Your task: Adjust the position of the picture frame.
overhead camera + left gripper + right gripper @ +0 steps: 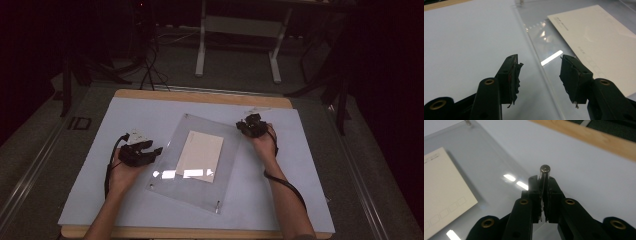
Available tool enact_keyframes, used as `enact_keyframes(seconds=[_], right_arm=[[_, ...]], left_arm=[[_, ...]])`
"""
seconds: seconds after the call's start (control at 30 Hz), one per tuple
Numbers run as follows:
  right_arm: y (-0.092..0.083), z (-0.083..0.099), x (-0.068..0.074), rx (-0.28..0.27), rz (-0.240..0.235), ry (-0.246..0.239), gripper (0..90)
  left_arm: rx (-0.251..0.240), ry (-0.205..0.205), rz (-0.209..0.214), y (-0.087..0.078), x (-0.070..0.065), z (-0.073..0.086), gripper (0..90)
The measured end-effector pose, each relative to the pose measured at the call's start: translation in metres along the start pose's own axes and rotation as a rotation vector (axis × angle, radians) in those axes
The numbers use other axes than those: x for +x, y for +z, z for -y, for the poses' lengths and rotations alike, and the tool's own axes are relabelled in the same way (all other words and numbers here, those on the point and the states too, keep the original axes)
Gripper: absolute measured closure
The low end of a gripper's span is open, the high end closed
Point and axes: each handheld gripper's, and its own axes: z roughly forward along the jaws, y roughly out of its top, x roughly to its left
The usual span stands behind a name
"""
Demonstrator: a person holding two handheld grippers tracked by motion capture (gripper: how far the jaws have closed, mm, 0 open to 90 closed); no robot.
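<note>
Slippage threatens the metal pin [544, 173] pinched upright between the right gripper [544, 185] jaws; left gripper [539, 72] jaws gape empty astride the acrylic sheet [534, 42] edge.

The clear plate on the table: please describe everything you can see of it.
The clear plate looks like acrylic, rectangular, lying flat and turned at an angle on the white table cover. Small metal studs sit at its corners. A cream card lies at its middle, and ceiling lights reflect in it. The left tongs hang open above its edge.
</note>
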Motion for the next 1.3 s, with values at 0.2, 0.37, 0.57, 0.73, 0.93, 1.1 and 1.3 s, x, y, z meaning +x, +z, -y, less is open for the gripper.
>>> enact_keyframes(seconds=[0.2,0.37,0.57,0.73,0.93,1.1,1.3], right_arm=[[0.025,-0.036,0.007,-0.007,-0.010,-0.014,84.8],[0.054,-0.062,0.019,0.005,-0.025,-0.010,84.7],[0.090,-0.079,0.045,0.037,-0.058,-0.002,84.7],[0.105,-0.072,0.060,0.049,-0.094,0.013,85.2],[0.101,-0.069,0.063,0.049,-0.104,-0.014,85.3],[0.099,-0.068,0.065,0.049,-0.087,-0.016,83.7],[0.080,-0.062,0.062,0.042,-0.066,-0.059,76.2]], left_arm=[[0.000,-0.009,-0.015,0.000,0.004,0.003,48.9],[-0.002,-0.018,-0.019,0.000,0.006,0.004,48.9],[0.010,-0.009,-0.025,0.002,0.005,0.006,48.8],[0.010,-0.008,-0.025,0.001,0.005,0.007,48.7],[0.017,-0.005,-0.028,0.003,0.003,0.007,48.6],[0.026,0.011,-0.034,0.006,0.002,0.007,48.5],[0.023,-0.011,-0.032,0.006,0.005,0.008,48.3]])
